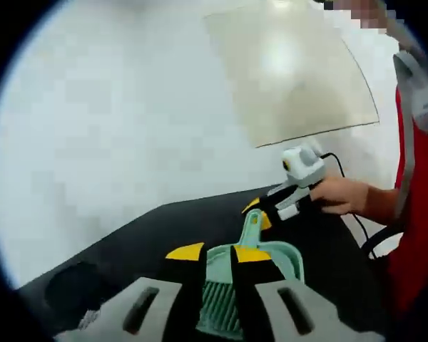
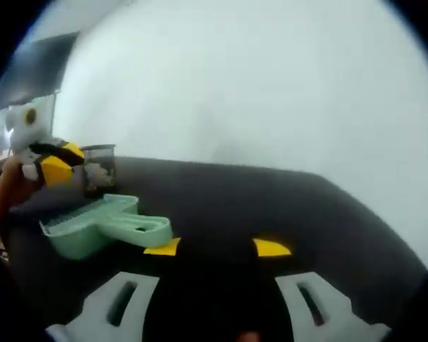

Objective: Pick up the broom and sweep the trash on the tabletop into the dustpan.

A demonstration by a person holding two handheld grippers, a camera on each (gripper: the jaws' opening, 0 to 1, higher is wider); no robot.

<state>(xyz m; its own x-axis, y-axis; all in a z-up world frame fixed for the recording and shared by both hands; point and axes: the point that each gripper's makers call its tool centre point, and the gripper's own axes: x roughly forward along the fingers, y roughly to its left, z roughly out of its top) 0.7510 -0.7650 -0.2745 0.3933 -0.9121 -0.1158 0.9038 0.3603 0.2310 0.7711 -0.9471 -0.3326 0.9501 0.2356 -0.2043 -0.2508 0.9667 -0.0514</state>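
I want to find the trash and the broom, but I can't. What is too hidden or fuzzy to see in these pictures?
- Dustpan: in the left gripper view, the left hand-held gripper covers its front edge.
- Trash: none can be made out on the dark tabletop; both views are blurry.
- Broom: cannot be made out.
- Small clear container: in the right gripper view, too blurred to tell what is inside.
- Right hand-held gripper: nothing can be seen between its jaws.

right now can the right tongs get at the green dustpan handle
Probably yes. In the right gripper view the right tongs stand open with nothing between them, and the green dustpan lies just ahead to their left on the black tabletop, handle toward them, nothing visible between. The left tongs sit beyond it.
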